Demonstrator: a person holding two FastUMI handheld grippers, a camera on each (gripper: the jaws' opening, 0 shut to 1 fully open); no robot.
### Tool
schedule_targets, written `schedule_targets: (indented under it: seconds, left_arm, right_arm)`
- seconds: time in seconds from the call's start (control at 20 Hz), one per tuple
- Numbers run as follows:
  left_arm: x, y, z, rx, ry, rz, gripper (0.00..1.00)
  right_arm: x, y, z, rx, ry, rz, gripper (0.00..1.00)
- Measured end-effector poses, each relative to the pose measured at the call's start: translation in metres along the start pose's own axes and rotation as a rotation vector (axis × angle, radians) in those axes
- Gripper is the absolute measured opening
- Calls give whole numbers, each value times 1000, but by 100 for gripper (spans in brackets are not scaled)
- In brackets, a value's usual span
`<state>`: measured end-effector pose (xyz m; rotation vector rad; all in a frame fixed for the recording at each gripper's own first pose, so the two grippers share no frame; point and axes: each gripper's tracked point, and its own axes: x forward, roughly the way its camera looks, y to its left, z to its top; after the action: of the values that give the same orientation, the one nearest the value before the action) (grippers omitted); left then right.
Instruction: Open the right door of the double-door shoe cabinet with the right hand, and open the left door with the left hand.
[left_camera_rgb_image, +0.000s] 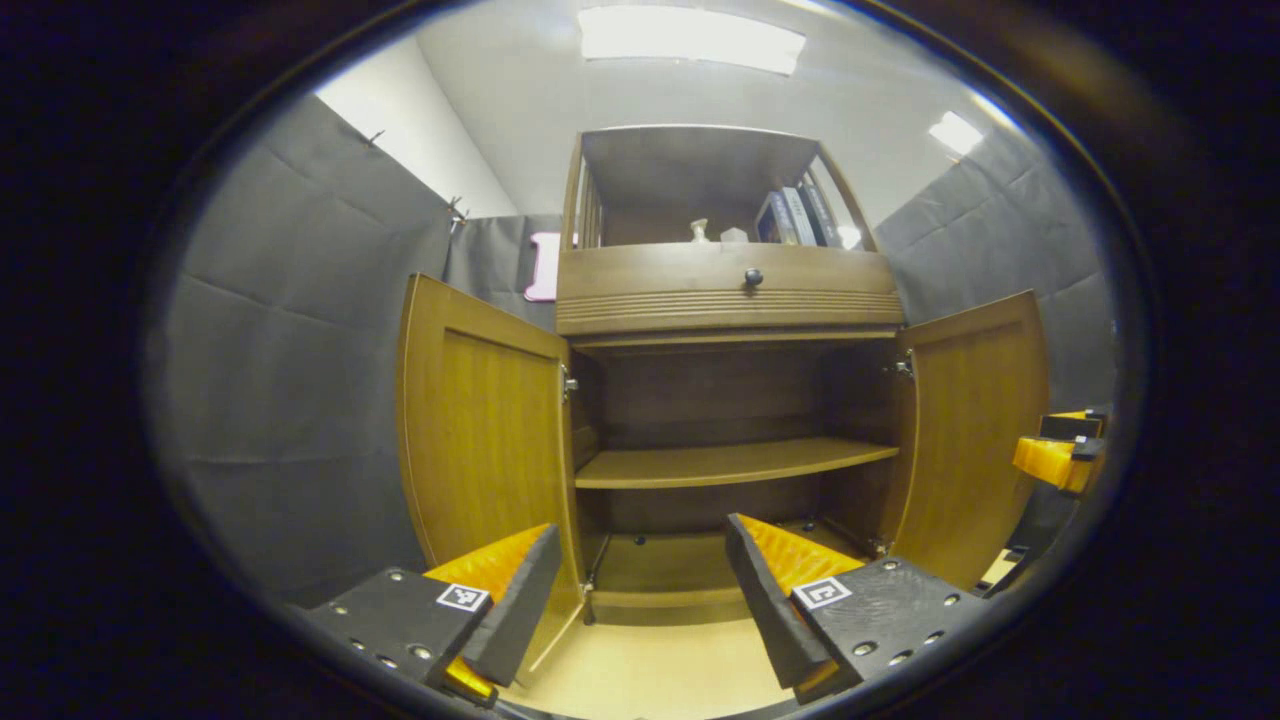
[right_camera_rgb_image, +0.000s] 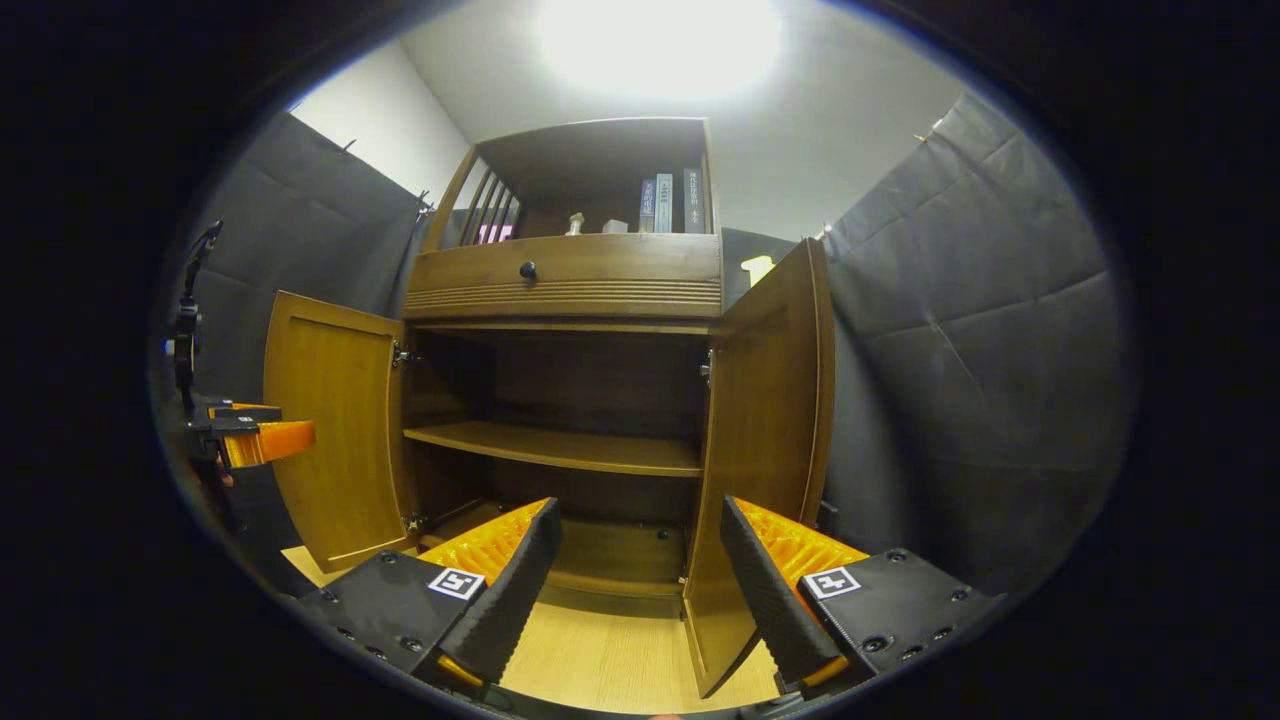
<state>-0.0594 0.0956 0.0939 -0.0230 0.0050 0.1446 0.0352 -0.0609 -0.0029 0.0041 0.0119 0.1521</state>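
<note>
The wooden shoe cabinet (left_camera_rgb_image: 730, 300) stands with both doors swung wide. Its left door (left_camera_rgb_image: 485, 430) and right door (left_camera_rgb_image: 975, 420) hang outward, and a bare shelf (left_camera_rgb_image: 730, 462) shows inside. My left gripper (left_camera_rgb_image: 640, 590) is open, with the left door's lower edge between its fingers and nothing pressed. In the right gripper view the right door (right_camera_rgb_image: 770, 440) stands edge-on, its bottom between the fingers of my open right gripper (right_camera_rgb_image: 640, 580). The left door (right_camera_rgb_image: 330, 430) is there too. The other gripper appears at the right edge (left_camera_rgb_image: 1055, 455) and at the left edge (right_camera_rgb_image: 250, 435).
A drawer with a black knob (left_camera_rgb_image: 753, 277) sits above the doors. The open top shelf holds books (left_camera_rgb_image: 795, 215) and small ornaments. Black cloth walls close in on both sides. Pale wood floor (right_camera_rgb_image: 610, 655) lies in front of the cabinet.
</note>
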Motion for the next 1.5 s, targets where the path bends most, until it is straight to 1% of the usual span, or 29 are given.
schedule_targets:
  seconds: [0.05, 0.1, 0.15, 0.3, 0.55, 1.0, 1.05, 1.1, 1.25, 1.4, 1.45, 1.5]
  left_arm:
    - [1, 0, -1, -3, 1, 7, 95]
    - [1, 2, -1, -5, 0, 15, 95]
    - [2, 4, -1, -5, 1, 22, 95]
    - [4, 14, -3, -9, -2, 49, 95]
    - [6, 24, 0, -17, -5, 72, 95]
    - [12, 31, 4, 8, -10, 80, 95]
    - [13, 32, 5, 8, -12, 82, 95]
    - [14, 32, 5, 7, -11, 81, 95]
    - [14, 34, 4, 6, -6, 82, 95]
    - [14, 35, 3, 8, -3, 84, 95]
    - [14, 34, 4, 9, -4, 84, 95]
    - [15, 35, 3, 12, -4, 84, 95]
  right_arm:
    - [0, 0, 1, 12, 1, 2, 97]
    - [1, -1, 1, 20, 0, 1, 100]
    - [3, -1, 3, 26, -2, 1, 97]
    - [5, -1, 5, 36, -6, 3, 97]
    - [12, 3, 5, 49, -1, 9, 97]
    - [14, 7, 7, 62, -8, 5, 97]
    - [16, 6, 8, 62, -9, 4, 100]
    - [16, 7, 8, 61, -8, 4, 97]
    - [16, 9, 5, 59, -3, 6, 96]
    - [15, 9, 4, 57, 0, 6, 97]
    - [15, 10, 5, 56, -1, 8, 100]
    - [15, 10, 5, 56, -2, 8, 100]
